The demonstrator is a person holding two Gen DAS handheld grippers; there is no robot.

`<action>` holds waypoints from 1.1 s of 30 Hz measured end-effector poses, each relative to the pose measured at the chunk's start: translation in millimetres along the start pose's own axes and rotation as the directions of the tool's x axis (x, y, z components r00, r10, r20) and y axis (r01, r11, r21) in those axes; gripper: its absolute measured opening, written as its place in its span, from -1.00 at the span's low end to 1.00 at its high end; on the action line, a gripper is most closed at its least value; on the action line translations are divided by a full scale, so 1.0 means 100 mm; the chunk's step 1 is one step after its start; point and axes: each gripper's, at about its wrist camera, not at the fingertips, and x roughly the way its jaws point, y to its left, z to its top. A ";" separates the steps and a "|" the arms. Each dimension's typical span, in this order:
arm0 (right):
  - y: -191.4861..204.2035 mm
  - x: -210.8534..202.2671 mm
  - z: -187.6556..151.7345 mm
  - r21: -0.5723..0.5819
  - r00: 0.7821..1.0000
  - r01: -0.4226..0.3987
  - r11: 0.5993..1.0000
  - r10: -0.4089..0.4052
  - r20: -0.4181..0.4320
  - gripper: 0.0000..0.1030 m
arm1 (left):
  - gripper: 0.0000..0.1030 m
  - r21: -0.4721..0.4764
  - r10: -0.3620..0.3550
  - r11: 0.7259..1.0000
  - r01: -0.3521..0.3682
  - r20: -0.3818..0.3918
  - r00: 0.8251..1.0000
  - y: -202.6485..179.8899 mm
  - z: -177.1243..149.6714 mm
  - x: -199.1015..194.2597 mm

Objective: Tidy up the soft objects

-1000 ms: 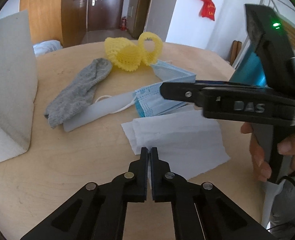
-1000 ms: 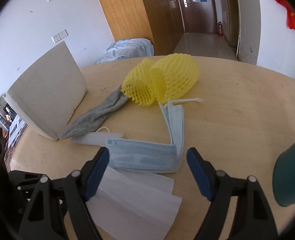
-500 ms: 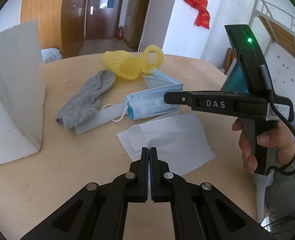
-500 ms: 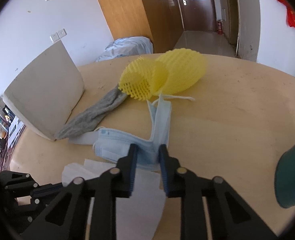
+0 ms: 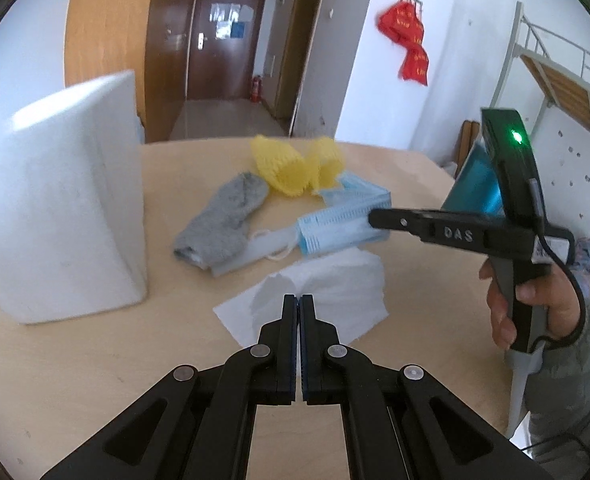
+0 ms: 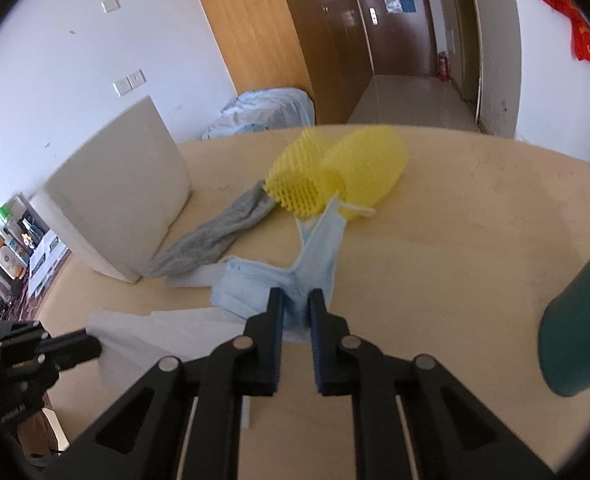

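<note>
My left gripper is shut on the near edge of a white tissue and lifts it off the round wooden table. My right gripper is shut on a bunched blue face mask, raised slightly; the mask also shows in the left wrist view. Behind lie a grey sock and yellow foam fruit nets. The sock and nets show in the right wrist view too, along with the tissue.
A white foam block stands at the left of the table, seen also in the right wrist view. A teal bottle stands at the right edge. A pale strip lies beside the sock.
My right gripper closed on the blue mask and pulled it up and together. My left gripper, shut on the tissue, has lifted and drawn it back, crumpling it.
</note>
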 end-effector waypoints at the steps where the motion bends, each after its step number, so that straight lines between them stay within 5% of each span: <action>1: 0.03 -0.05 0.00 -0.006 1.000 0.003 1.000 -0.003 0.010 -0.70 | -0.99 0.000 0.003 1.000 -0.003 0.007 1.000 0.00 0.02 -0.02; 9: 0.15 -0.45 -0.08 -0.014 0.995 0.013 1.000 -0.012 0.096 -0.70 | -0.99 0.006 0.020 1.000 -0.020 0.087 0.996 -0.04 0.10 -0.27; 19: 0.12 -0.51 -0.25 0.033 0.998 -0.003 0.999 0.001 0.060 -0.80 | -0.99 -0.028 0.056 0.998 -0.055 0.061 0.997 0.05 0.02 -0.24; 33: 0.31 -0.78 -0.32 0.005 0.987 0.039 0.999 -0.040 0.157 -0.80 | -0.99 -0.044 0.109 0.994 -0.103 0.136 0.985 0.09 0.09 -0.52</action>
